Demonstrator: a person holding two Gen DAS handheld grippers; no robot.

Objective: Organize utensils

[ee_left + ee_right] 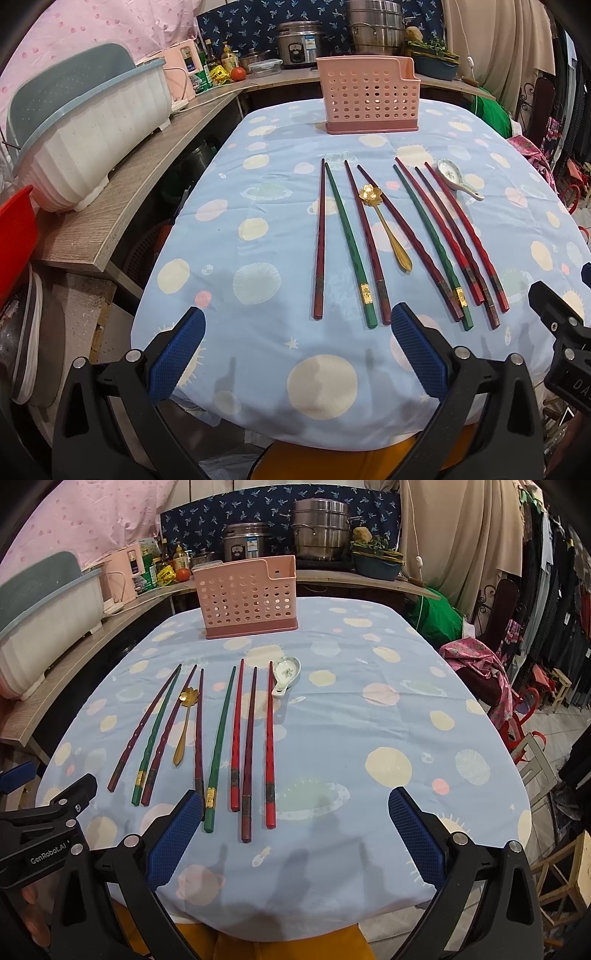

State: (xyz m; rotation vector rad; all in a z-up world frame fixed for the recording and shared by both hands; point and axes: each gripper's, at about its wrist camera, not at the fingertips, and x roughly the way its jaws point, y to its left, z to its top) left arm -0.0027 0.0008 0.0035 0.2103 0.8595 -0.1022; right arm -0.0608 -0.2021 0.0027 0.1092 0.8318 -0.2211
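Looking along the left wrist view first, the left gripper point(297, 354) hangs wide open over the near edge of the table point(258, 258), holding nothing, its blue pads point(177, 354) well apart. Ahead of it the chopsticks point(399, 243), dark red, bright red and green, lie in a rough row with their long axes running away from the viewer, thick ends near and tips toward the pink holder point(369, 96), which stands upright at the far end. A gold spoon point(384, 225) lies among them, flower bowl far, handle near; a ceramic spoon point(456, 177) rests just beside the rightmost tips, bowl far, handle angled to the right. Nothing visible has gone into the holder, so I judge the task at its opening step. Turning to the right wrist view, the right gripper point(295, 834) is likewise fully spread and empty, near the thick ends of the red chopsticks point(258, 746), with the holder point(247, 598) beyond. The next move calls for closing across a chopstick's narrow width near its thick end, lifting, then tipping it upright to drop into the holder.
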